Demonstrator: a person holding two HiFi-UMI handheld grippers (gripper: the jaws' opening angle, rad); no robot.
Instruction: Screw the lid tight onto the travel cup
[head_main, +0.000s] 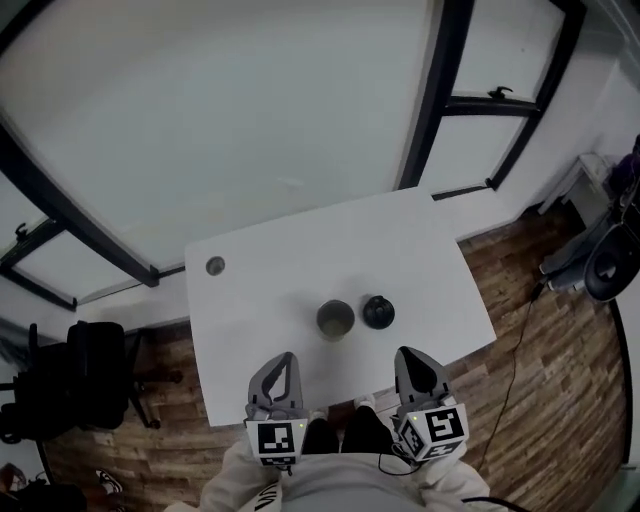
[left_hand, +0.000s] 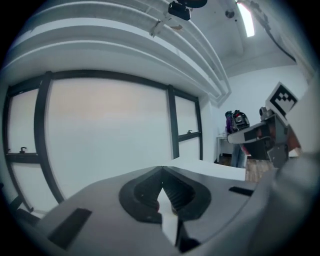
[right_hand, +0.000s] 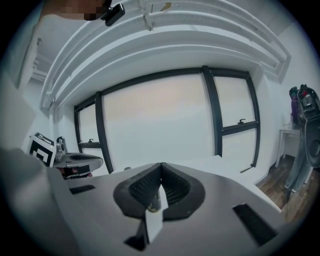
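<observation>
An open travel cup (head_main: 335, 319) stands near the middle of the white table (head_main: 420, 250), and its black lid (head_main: 378, 312) lies just to its right, apart from it. My left gripper (head_main: 283, 360) hovers at the table's near edge, below and left of the cup, shut with nothing in it. My right gripper (head_main: 411, 357) is also shut and empty, at the near edge below and right of the lid. In the left gripper view the closed jaws (left_hand: 162, 172) fill the bottom of the picture; the right gripper view shows its jaws (right_hand: 161, 167) the same way, with a sliver of the cup (right_hand: 156, 202) behind them.
A small round grey object (head_main: 215, 265) lies at the table's far left corner. Large windows run behind the table. A black chair (head_main: 95, 375) stands on the wood floor at the left, and dark equipment (head_main: 605, 265) with cables at the right.
</observation>
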